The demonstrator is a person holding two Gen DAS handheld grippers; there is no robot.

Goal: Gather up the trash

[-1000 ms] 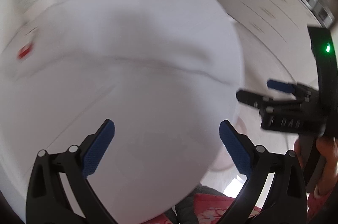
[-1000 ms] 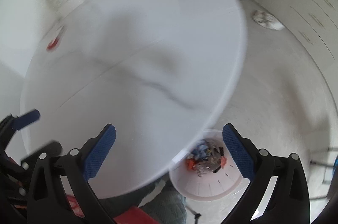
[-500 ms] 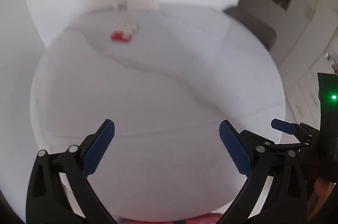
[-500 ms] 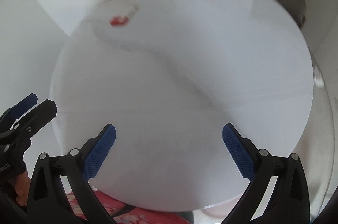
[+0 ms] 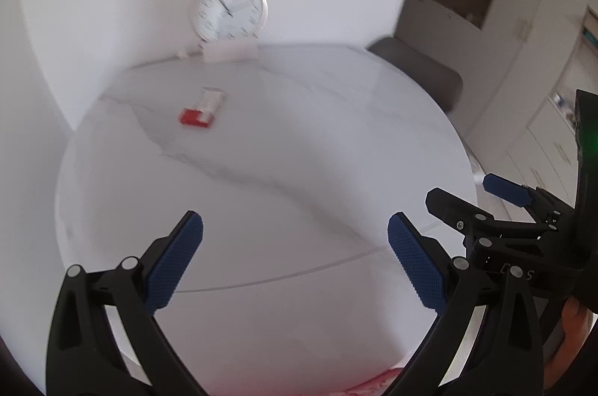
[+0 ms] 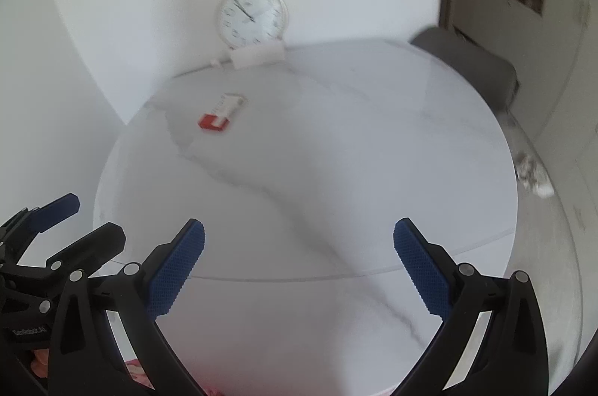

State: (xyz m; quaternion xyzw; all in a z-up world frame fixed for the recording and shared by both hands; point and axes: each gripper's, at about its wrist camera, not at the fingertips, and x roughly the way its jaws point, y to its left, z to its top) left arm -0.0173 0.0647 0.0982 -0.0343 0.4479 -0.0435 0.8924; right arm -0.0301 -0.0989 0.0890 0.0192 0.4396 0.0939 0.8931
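Observation:
A small red and white box [image 5: 203, 107] lies on the far left part of the round white marble table [image 5: 299, 172]; it also shows in the right wrist view [image 6: 221, 112]. My left gripper [image 5: 295, 257] is open and empty above the table's near edge. My right gripper [image 6: 299, 261] is open and empty beside it, to the right; it shows at the right of the left wrist view [image 5: 482, 198]. The left gripper shows at the left of the right wrist view [image 6: 71, 220]. Crumpled white trash [image 6: 532, 173] lies on the floor to the right of the table.
A round white clock [image 5: 228, 9] stands on a white base at the table's far edge against the wall [image 6: 130, 3]. A grey chair [image 5: 422, 71] stands at the far right of the table. White cabinets [image 5: 553, 119] line the right side.
Both views have swung up from looking down at the table edge and a trash bin on the floor to looking across the table towards the clock. Both grippers stay open.

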